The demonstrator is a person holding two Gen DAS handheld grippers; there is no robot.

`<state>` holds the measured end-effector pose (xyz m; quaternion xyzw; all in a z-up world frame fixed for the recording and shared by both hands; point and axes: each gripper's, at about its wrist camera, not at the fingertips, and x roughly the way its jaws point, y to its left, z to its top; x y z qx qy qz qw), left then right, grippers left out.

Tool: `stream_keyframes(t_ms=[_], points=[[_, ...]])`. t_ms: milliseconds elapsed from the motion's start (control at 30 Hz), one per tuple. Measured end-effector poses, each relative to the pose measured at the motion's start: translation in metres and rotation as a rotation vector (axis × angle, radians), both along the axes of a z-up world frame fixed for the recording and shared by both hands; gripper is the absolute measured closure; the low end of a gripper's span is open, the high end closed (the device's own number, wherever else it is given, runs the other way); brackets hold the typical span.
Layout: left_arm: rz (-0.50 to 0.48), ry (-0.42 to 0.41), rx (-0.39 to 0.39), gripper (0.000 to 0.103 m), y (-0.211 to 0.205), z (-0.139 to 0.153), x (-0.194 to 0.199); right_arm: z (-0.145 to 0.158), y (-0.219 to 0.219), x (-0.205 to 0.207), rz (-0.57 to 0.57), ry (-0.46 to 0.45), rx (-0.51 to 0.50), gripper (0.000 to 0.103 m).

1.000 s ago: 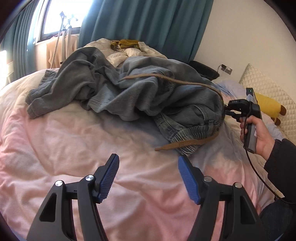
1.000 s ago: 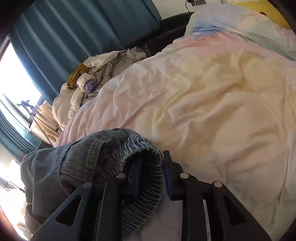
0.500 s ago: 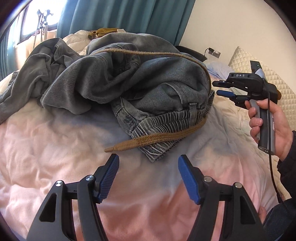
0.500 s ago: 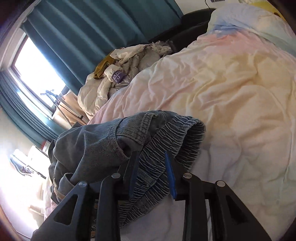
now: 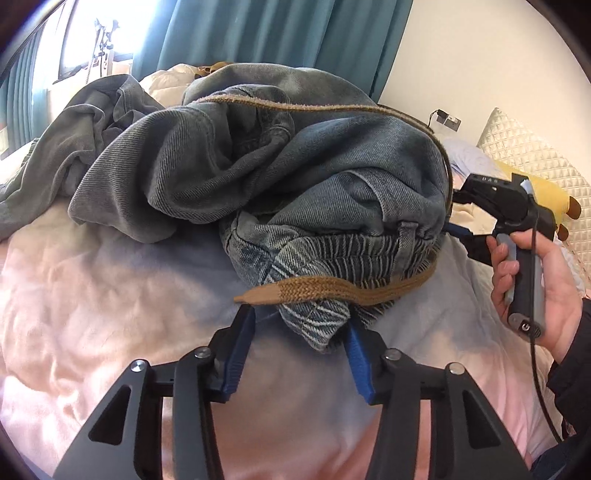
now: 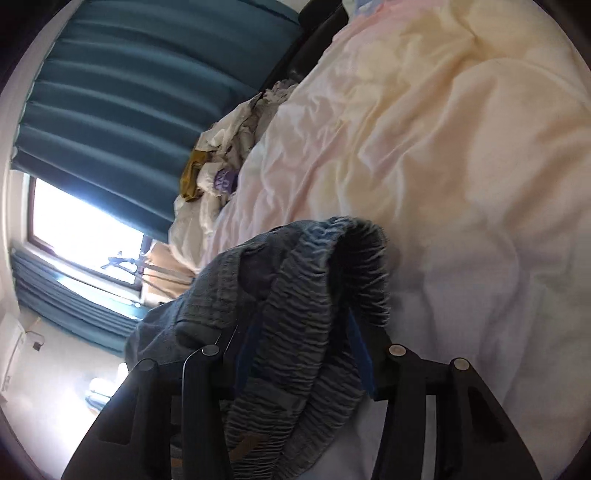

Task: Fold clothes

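Crumpled grey-blue jeans with an elastic waistband and a tan drawstring lie heaped on the pink-white duvet. My left gripper is open, its blue pads on either side of the waistband's lowest corner. My right gripper, hand-held at the right, is shut on the waistband's far end. In the right wrist view the waistband sits bunched between the right gripper's pads.
A pile of white and mustard laundry lies at the far bed edge below teal curtains. A quilted pillow and a yellow plush toy are at the right. A window is bright.
My left gripper has moved forward until its pads flank the waistband corner. My right gripper has closed on the waistband's far end, and its view has rolled and lifted the fabric.
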<state>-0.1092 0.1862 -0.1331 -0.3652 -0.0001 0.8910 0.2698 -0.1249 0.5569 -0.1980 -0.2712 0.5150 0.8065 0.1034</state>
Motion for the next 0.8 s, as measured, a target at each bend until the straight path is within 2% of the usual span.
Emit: stream_keyframes(t_ms=[133,200,333,533,633,700,800], points=[[-0.02,0.055,-0.05,0.055,0.007,0.003,0.014,-0.003,0.002,-0.005,0.016,-0.023,0.015,0.057],[-0.038,0.047,-0.066,0.055,0.012,-0.001,0.015,-0.003,0.002,-0.008,0.03,-0.012,0.008,0.057],[-0.041,0.013,-0.073,0.055,0.009,-0.009,0.013,-0.003,0.005,-0.013,0.046,0.09,-0.124,0.057],[-0.034,-0.002,-0.062,0.055,0.003,-0.01,0.014,0.035,0.003,0.001,0.065,0.278,-0.069,0.057],[-0.03,-0.01,-0.047,0.055,-0.001,-0.012,0.015,0.049,0.006,0.008,0.076,0.387,-0.069,0.062],[-0.028,-0.007,-0.048,0.055,-0.002,-0.012,0.016,0.054,0.007,0.009,0.081,0.42,-0.087,0.064],[-0.007,0.012,-0.045,0.057,-0.006,-0.008,0.019,0.057,0.007,0.009,0.081,0.423,-0.106,0.064]])
